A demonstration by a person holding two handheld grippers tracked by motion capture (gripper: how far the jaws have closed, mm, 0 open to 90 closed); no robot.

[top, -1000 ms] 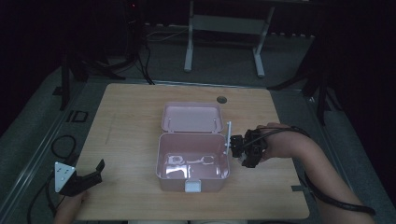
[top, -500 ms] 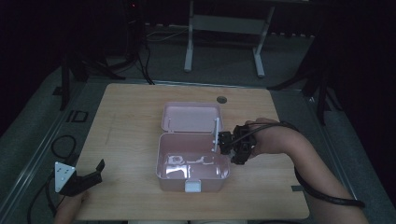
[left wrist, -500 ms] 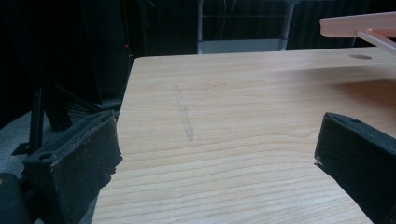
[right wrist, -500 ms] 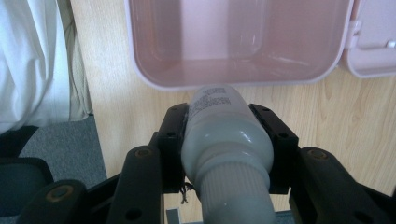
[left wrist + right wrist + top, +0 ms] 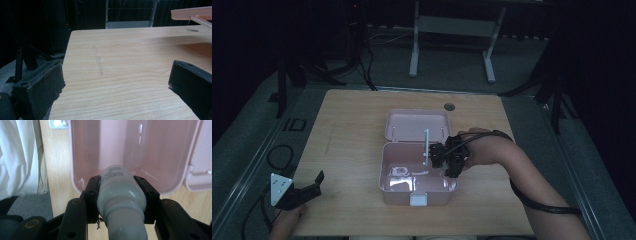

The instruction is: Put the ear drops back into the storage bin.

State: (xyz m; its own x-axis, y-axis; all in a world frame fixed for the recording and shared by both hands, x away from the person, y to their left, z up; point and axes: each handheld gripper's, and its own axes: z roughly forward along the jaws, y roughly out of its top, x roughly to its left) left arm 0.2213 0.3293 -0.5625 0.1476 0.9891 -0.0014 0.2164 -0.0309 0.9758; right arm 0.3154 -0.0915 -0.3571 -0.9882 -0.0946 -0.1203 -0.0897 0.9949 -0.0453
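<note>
The right gripper [image 5: 121,195] clenched a white bottle [image 5: 121,197] at its shoulder, over the open pink box [image 5: 388,176]. It looked light, rigid and slick, so that mid-body hold seemed sound. Left of the box, the left gripper [image 5: 304,190] rested released.

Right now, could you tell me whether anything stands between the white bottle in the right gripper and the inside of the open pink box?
Nothing visible does. The right gripper is shut on the white bottle at the rim of the pink box, whose lid lies open behind it. The hollow straight ahead looks bare.
</note>
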